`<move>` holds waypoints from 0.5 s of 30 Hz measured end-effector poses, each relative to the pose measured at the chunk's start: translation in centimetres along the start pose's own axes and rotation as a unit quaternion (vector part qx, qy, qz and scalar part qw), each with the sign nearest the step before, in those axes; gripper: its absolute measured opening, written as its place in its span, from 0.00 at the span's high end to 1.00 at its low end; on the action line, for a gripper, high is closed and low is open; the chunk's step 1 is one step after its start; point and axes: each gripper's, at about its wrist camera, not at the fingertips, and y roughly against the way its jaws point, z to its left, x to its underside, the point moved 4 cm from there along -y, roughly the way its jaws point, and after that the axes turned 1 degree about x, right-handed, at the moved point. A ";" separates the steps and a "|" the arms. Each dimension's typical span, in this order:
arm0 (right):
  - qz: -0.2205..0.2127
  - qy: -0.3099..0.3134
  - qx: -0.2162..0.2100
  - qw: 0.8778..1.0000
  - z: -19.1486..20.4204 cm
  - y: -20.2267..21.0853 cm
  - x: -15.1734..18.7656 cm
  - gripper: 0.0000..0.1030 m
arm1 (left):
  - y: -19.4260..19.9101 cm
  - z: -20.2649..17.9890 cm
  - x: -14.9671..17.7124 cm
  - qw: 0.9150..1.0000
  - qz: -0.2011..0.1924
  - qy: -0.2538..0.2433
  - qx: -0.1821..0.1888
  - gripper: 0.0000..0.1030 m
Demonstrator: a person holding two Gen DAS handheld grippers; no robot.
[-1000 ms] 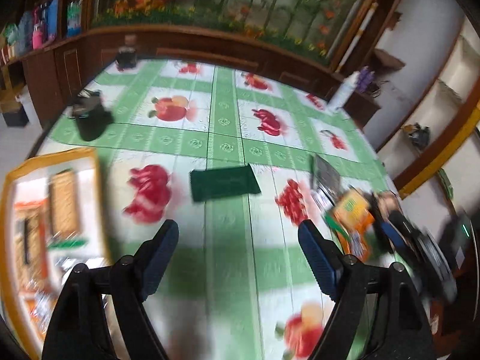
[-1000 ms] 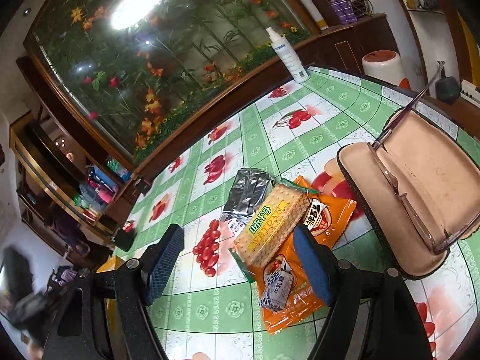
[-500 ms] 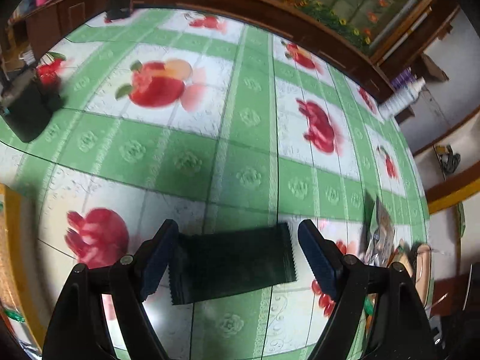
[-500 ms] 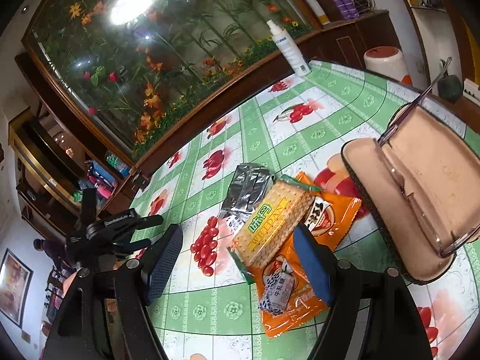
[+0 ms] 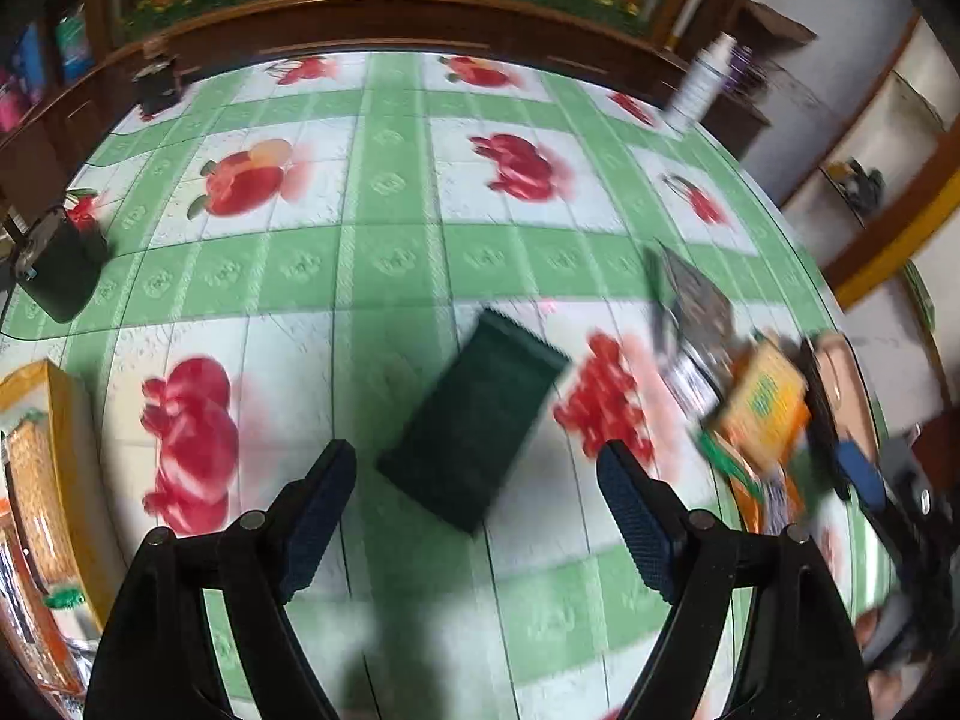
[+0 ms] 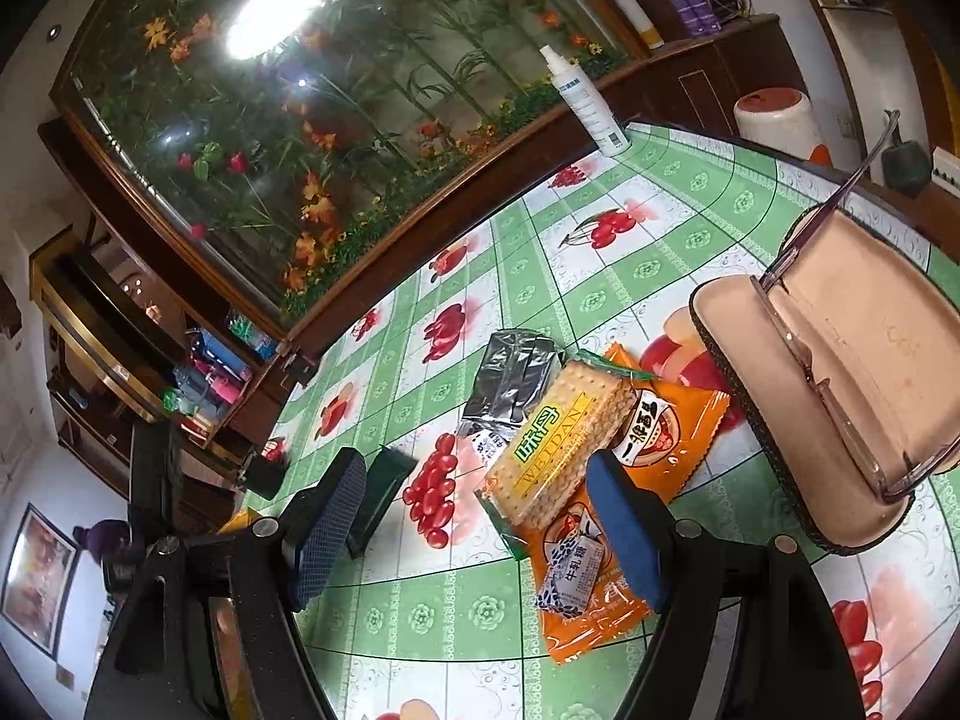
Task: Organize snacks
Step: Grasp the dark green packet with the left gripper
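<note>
A dark green snack packet (image 5: 474,426) lies flat and slantwise on the green checked tablecloth (image 5: 390,264). My left gripper (image 5: 477,474) hovers open just over its near end, not touching it. In the right wrist view the same green packet (image 6: 378,492) shows beside the left finger. My right gripper (image 6: 474,498) is open above a pile of snacks: a cracker pack (image 6: 558,432) on an orange packet (image 6: 666,438), a silver packet (image 6: 510,378) and a small wrapped candy (image 6: 570,564). Nothing is between either gripper's pads.
A yellow tray (image 5: 66,420) holding crackers and other snacks sits at the table's left edge. An open glasses case (image 6: 840,372) with glasses lies right of the pile. A spray bottle (image 6: 588,108) stands at the far edge, and a black box (image 5: 60,276) at the far left.
My left gripper has swung from the tray side toward the green packet, dropped closer and rolled, so the packet now looks slanted between its fingers. The right gripper and pile have stayed put.
</note>
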 end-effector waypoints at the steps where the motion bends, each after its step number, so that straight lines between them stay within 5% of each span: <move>1: -0.001 0.000 0.001 1.000 0.0 0.0 0.0 0.22 | -0.5 0.0 -0.2 1.000 0.005 0.005 0.002 0.20; 4: -0.004 -0.004 0.007 1.000 -0.4 0.0 -0.1 0.22 | -3.3 -0.7 -0.9 1.000 0.027 -0.003 -0.009 0.20; 6: -0.004 -0.007 0.009 1.000 -0.6 0.0 -0.2 0.22 | -4.2 -1.5 -0.9 0.999 0.007 -0.023 -0.037 0.20; 8: -0.003 -0.008 0.012 1.000 -0.7 -0.1 -0.3 0.22 | -4.3 -2.2 -0.4 0.998 -0.008 -0.040 -0.052 0.29; 10: -0.001 -0.009 0.013 1.000 -0.8 -0.2 -0.3 0.22 | -4.1 -2.8 0.0 0.995 -0.021 -0.057 -0.076 0.55; 15: 0.004 -0.011 0.023 1.000 -1.1 -0.4 -0.2 0.22 | -2.3 -1.8 2.9 0.994 -0.054 -0.020 -0.097 0.57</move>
